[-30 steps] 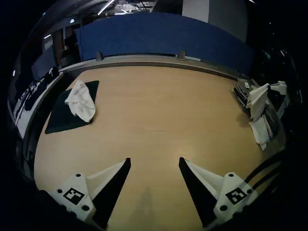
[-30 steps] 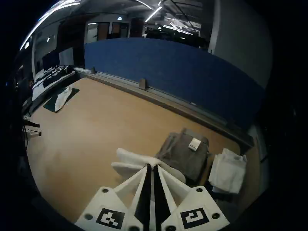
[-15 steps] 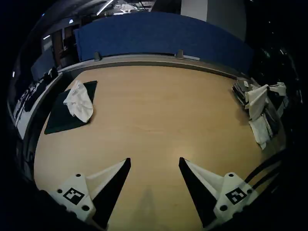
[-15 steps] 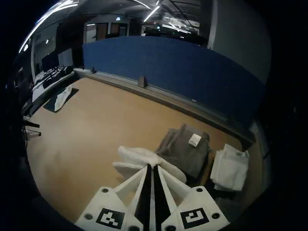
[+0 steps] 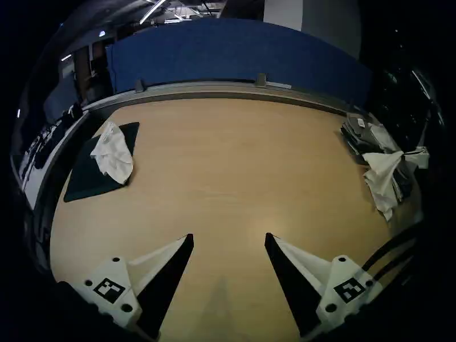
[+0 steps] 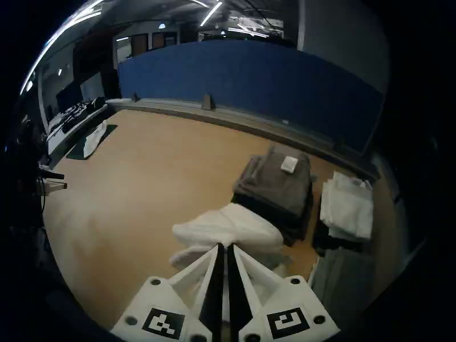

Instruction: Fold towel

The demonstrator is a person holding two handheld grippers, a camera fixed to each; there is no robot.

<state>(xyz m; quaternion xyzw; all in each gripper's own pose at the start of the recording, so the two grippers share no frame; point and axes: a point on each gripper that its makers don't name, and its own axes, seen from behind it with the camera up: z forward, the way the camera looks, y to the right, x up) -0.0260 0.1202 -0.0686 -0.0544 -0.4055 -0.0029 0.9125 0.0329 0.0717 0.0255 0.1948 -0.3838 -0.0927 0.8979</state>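
My right gripper (image 6: pixel 226 247) is shut on a crumpled white towel (image 6: pixel 228 227), which bunches just ahead of its fingertips above the wooden table (image 6: pixel 148 171). In the left gripper view the same white towel (image 5: pixel 385 176) hangs in a loose drape at the table's far right. Low over the table's near edge, my left gripper (image 5: pixel 228 236) is open with nothing between its fingers. A second crumpled white towel (image 5: pixel 114 154) lies on a dark green mat (image 5: pixel 85 176) at the left; this second towel (image 6: pixel 94 138) appears far off in the right gripper view.
A stack of folded grey towels (image 6: pixel 276 182) sits behind the held towel, with folded white towels (image 6: pixel 347 208) beside it and a grey folded piece (image 6: pixel 336 279) nearer. A blue partition (image 5: pixel 233 57) runs along the table's far edge. Bare wood (image 5: pixel 239 159) spans the middle.
The right gripper has carried the white towel off the pile, nearer and away from the grey stack; the towel now hangs looser. The left gripper has stayed nearly still and open.
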